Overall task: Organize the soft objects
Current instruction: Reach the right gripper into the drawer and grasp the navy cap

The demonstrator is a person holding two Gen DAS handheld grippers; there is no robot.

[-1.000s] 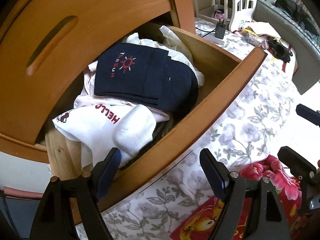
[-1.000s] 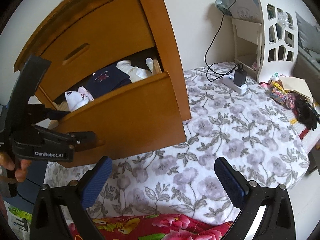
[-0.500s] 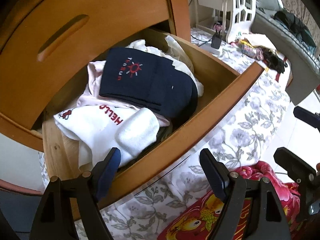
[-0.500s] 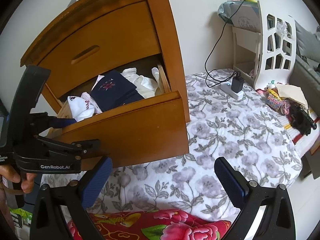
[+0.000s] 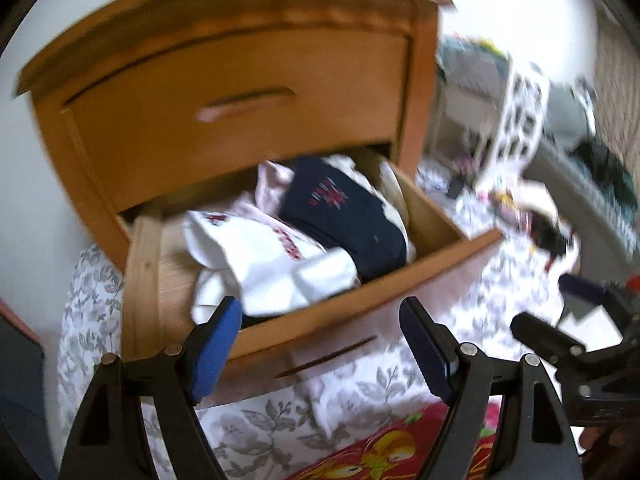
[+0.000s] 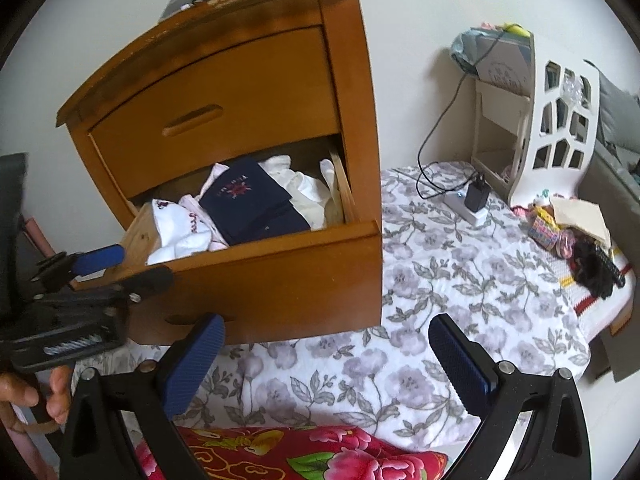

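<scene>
The left gripper (image 5: 320,344) has pulled up and back from the drawer (image 5: 372,300), jaws spread and empty. The right gripper (image 6: 326,356) hangs wide too. The socks (image 5: 344,216) lie piled in the open drawer, so shutting it looks next.

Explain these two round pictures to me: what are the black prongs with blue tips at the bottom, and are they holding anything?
Each picture comes from a camera on a hand-held clamp tool, one per hand. The left gripper and right gripper both stand open and empty. In the right view you also see the left tool from the side, with the person's hand on it. Both cameras face a wooden nightstand whose lower drawer is pulled out. Inside lie a navy garment and white clothes. The floral bedspread carries a charger.
</scene>
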